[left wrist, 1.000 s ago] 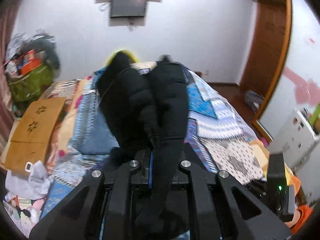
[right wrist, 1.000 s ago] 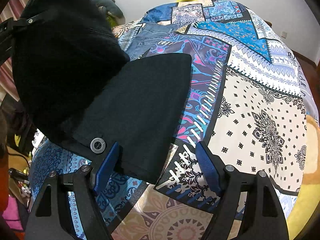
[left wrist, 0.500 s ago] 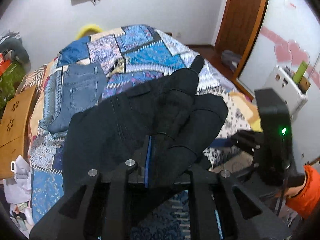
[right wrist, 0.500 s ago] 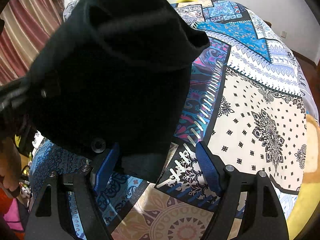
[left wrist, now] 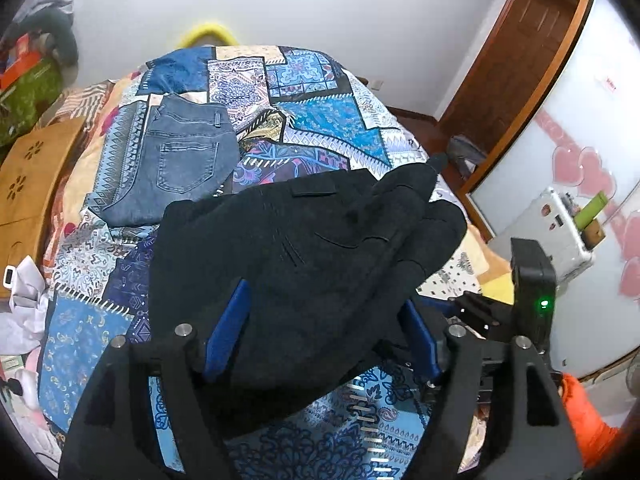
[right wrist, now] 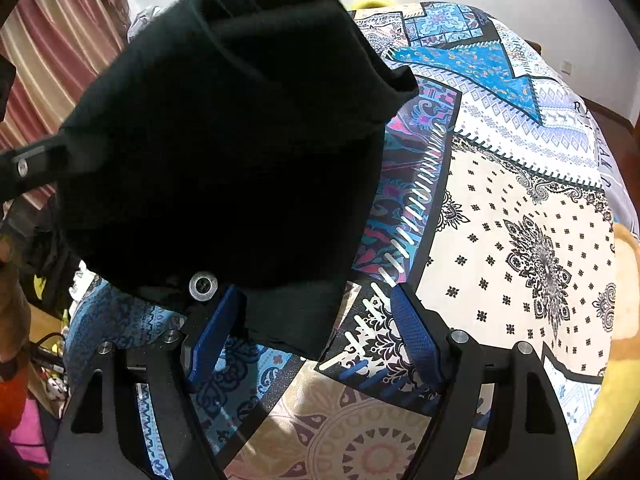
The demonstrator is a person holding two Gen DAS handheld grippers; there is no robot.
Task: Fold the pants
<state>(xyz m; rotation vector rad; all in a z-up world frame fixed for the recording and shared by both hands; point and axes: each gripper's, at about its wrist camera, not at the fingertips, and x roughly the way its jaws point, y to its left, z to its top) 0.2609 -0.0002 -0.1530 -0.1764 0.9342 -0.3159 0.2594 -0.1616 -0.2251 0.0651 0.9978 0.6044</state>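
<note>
Pants (left wrist: 304, 256), black, lie bunched on the quilt (left wrist: 320, 120) of the bed, near its front edge, and they fill the left wrist view. Left gripper (left wrist: 320, 336) has its jaws spread wide, blue pads (left wrist: 226, 332) on either side of the cloth, with the fabric heaped loosely between them and over them; nothing is pinched. Over to the right gripper (right wrist: 310, 332): jaws wide as well, and the pants (right wrist: 224, 140) rise as a dark mound just ahead and to the left, a silver button (right wrist: 203, 286) showing at the waist right above the left pad (right wrist: 212, 340). A lower flap of the cloth drops between the fingers without being clamped. Bare patterned quilt (right wrist: 520, 220) spreads out to the right. Further up the bed, folded jeans (left wrist: 176, 160) lie flat, well apart from the black pile.
</note>
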